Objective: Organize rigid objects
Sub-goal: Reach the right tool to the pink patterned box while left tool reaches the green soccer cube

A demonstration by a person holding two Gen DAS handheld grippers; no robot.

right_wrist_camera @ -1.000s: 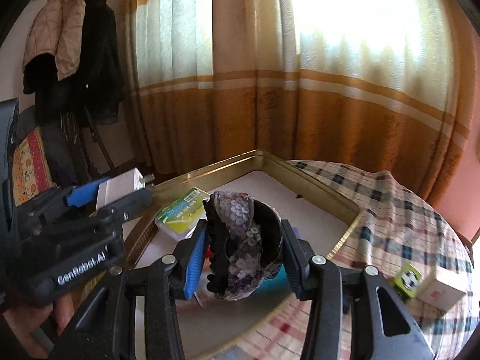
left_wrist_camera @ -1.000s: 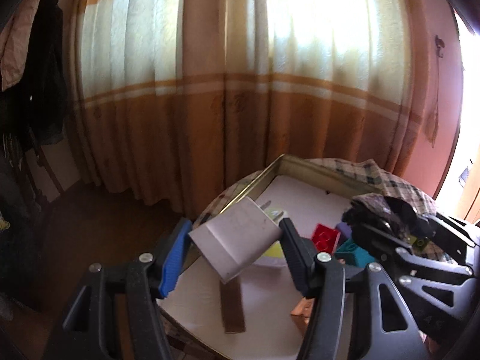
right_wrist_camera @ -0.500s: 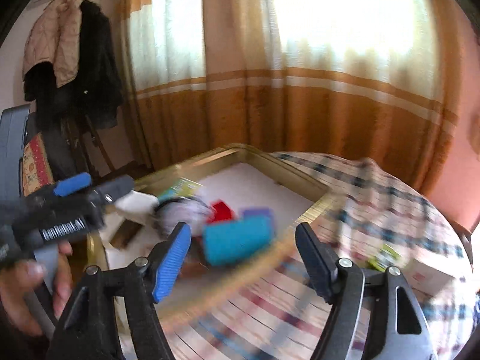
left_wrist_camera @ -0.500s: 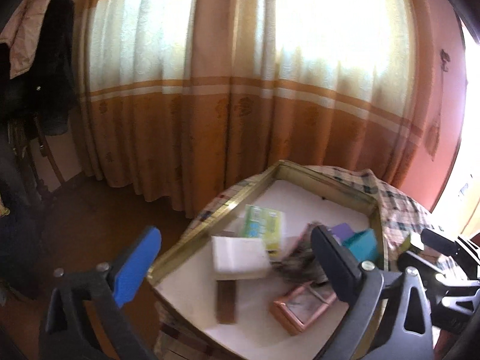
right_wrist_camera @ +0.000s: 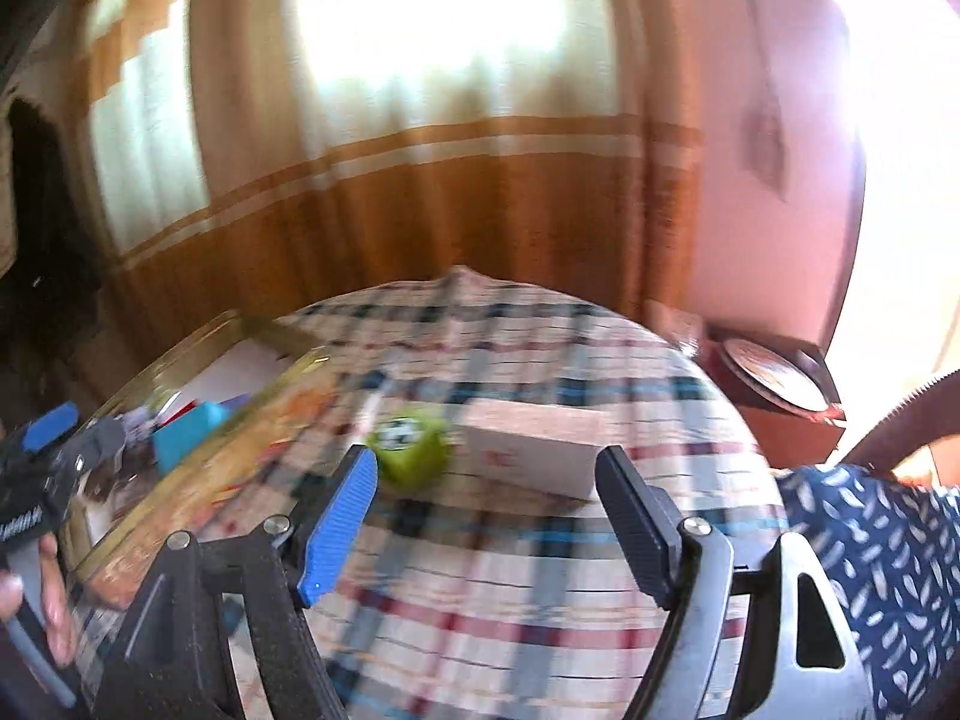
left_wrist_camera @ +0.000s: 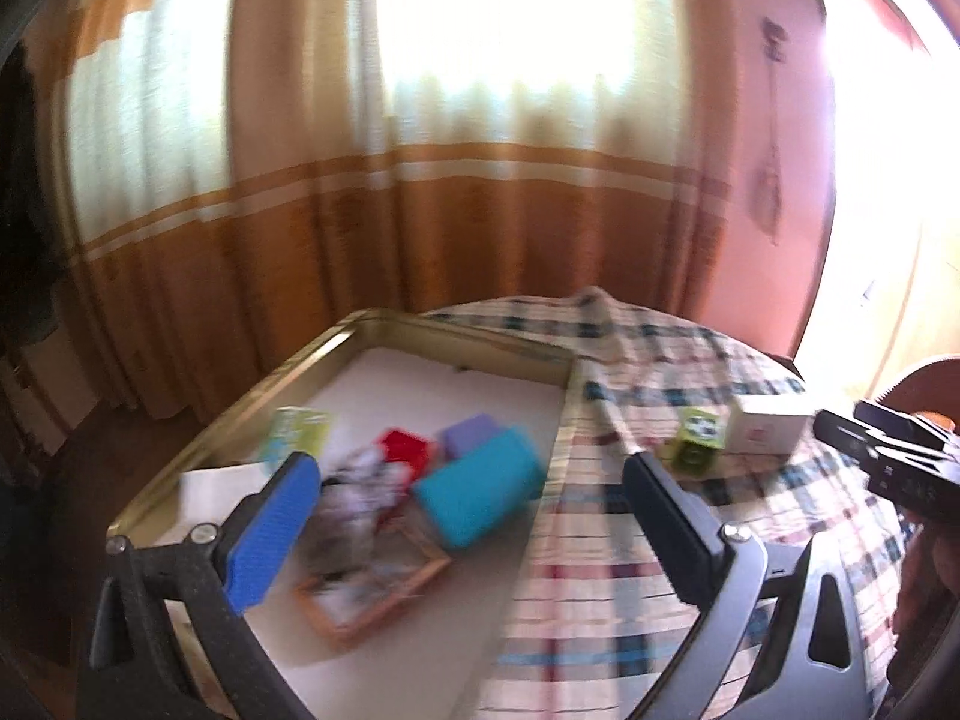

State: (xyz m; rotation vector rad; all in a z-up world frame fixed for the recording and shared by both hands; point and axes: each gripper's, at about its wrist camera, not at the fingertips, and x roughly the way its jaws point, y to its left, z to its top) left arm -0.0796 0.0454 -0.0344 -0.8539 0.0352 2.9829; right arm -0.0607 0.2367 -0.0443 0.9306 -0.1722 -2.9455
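Observation:
My left gripper (left_wrist_camera: 465, 468) stands wide open and empty above the gold tray (left_wrist_camera: 252, 402). In the tray lie a white adapter (left_wrist_camera: 222, 480), a sequined pouch (left_wrist_camera: 360, 492), a teal block (left_wrist_camera: 480, 498), a red brick (left_wrist_camera: 405, 447), a purple block (left_wrist_camera: 471, 432), a green packet (left_wrist_camera: 297, 429) and a wooden frame (left_wrist_camera: 372, 594). My right gripper (right_wrist_camera: 485, 459) hangs over the checked cloth, its jaws opening with nothing between them. Just beyond its fingertips sit a green cube (right_wrist_camera: 411, 444) and a white box (right_wrist_camera: 534, 453).
The round table wears a checked tablecloth (right_wrist_camera: 480, 570). Orange and cream curtains (left_wrist_camera: 420, 210) hang close behind it. A dark side table with a plate (right_wrist_camera: 774, 372) stands at the right. A person's patterned sleeve (right_wrist_camera: 870, 540) shows at the right edge.
Both grippers opened: the left let go of the white adapter and the right let go of the sequined pouch, and both now lie in the tray. Both views swung right toward the cube and box.

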